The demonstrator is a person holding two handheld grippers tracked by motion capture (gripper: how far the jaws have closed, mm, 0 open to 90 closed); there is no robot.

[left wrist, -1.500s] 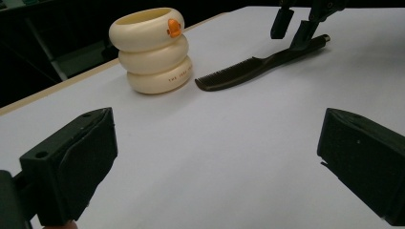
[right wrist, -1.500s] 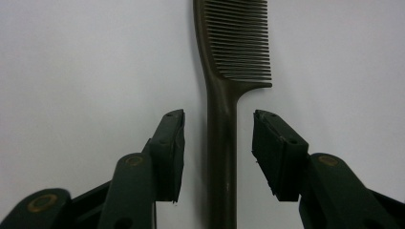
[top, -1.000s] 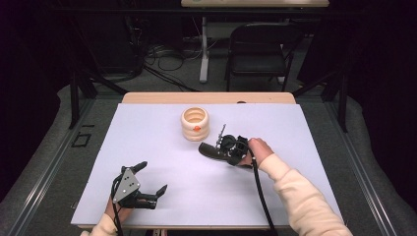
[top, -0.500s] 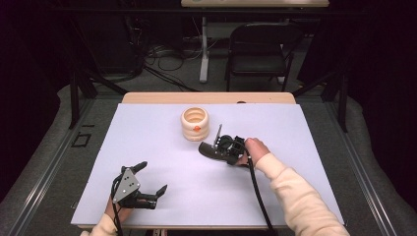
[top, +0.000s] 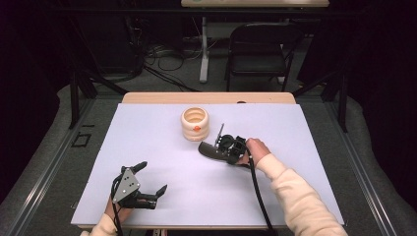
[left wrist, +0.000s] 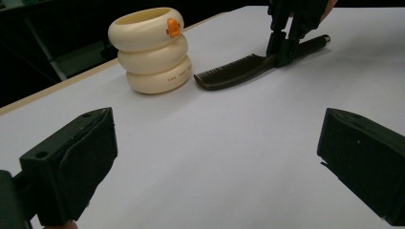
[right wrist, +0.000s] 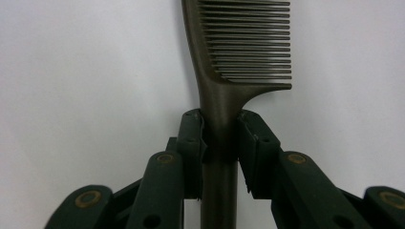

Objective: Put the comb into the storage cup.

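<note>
- Behind the table (top: 147,105), a dark room is showing a folding chair (top: 260,44), cables on the floor and a pale post.
- White sheeting (top: 162,196) is covering the tabletop, with a strip of wood left bare along the far edge.
- Toward the far middle of the sheet, a cream holder (top: 195,123) made of three stacked rings is standing upright, open at the top, with a small orange beak-like knob on its upper ring.
- Just beside the holder, on its near right, a dark comb (top: 210,150) is lying flat on the sheet; its toothed end is pointing toward the holder without touching it.
- In the person's right hand (top: 255,150), the right gripper (top: 223,147) is clamping the comb's handle just behind the teeth, both jaws pressing its sides in the right gripper view.
- Well apart from the holder, near the front left, the left gripper (top: 147,182) is resting low over the sheet with its jaws spread wide and nothing between them.
- From the left gripper view, the holder is sitting left of the comb.
</note>
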